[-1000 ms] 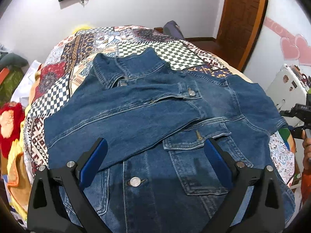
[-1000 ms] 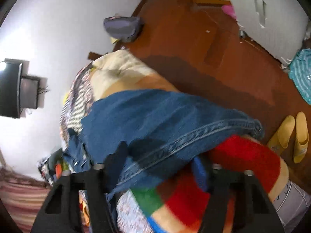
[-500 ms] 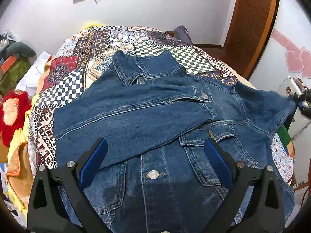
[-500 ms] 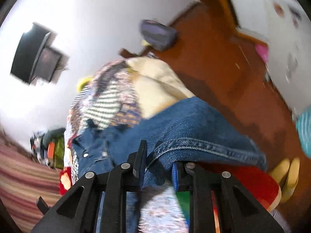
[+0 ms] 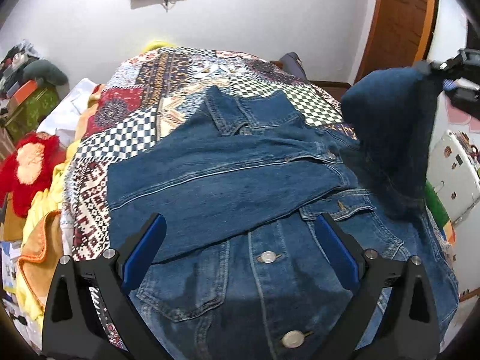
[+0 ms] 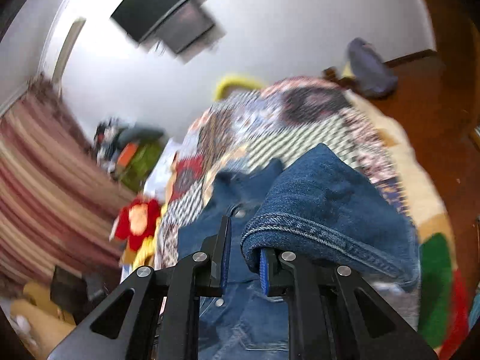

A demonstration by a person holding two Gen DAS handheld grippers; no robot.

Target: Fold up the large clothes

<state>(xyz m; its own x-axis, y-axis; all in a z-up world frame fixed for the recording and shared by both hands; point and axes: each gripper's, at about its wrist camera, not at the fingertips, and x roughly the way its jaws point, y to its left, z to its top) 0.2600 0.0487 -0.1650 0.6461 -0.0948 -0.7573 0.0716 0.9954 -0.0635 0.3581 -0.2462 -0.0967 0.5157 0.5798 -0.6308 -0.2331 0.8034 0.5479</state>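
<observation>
Right tongs [image 6: 244, 250] closing on raised denim sleeve [image 6: 324, 207], left tongs [image 5: 240, 246] wide open, empty, above stiff jacket [image 5: 270, 270].

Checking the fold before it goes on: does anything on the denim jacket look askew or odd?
One oddity: a darker, damp-looking patch on the denim jacket front, left of the lower buttons. Otherwise, one sleeve lies folded across the chest, while the right tongs hold the other sleeve raised, mid-fold.

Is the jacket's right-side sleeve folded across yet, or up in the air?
Up in the air, not folded. The sleeve hangs lifted from the right gripper, above the jacket; the other sleeve already lies across.
</observation>
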